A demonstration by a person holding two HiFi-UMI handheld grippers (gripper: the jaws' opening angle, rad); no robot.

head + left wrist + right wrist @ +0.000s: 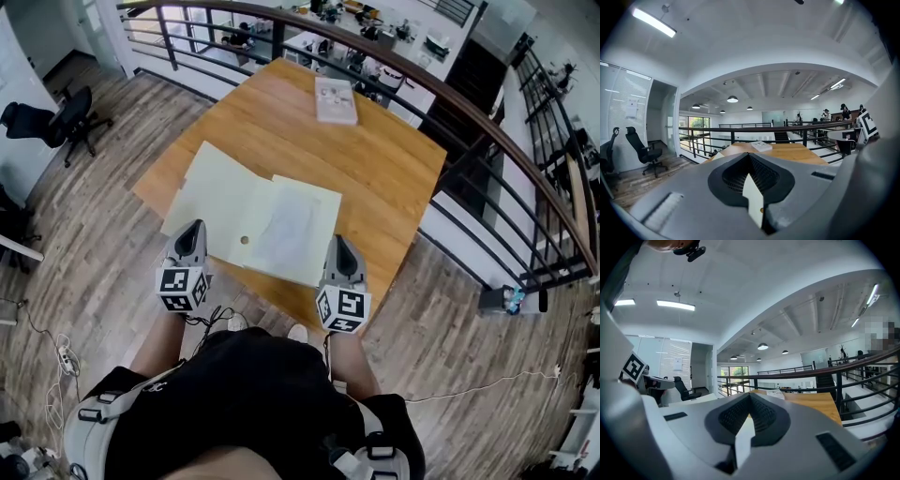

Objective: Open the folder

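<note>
The pale yellow folder (220, 197) lies spread open and flat on the wooden table (384, 178), with a white sheet (298, 230) on its right half. My left gripper (192, 228) hovers over the folder's near left corner, jaws shut and empty. My right gripper (338, 242) is at the folder's near right corner, also shut with nothing held. In the left gripper view the closed left gripper (750, 157) points level across the table (797, 152); a pale sliver of folder shows through the slit. The right gripper (750, 397) looks the same in its own view.
A white booklet (335, 100) lies at the table's far side. A dark railing (450, 103) runs behind and to the right of the table. An office chair (56, 122) stands on the wood floor at the left. The person stands at the table's near corner.
</note>
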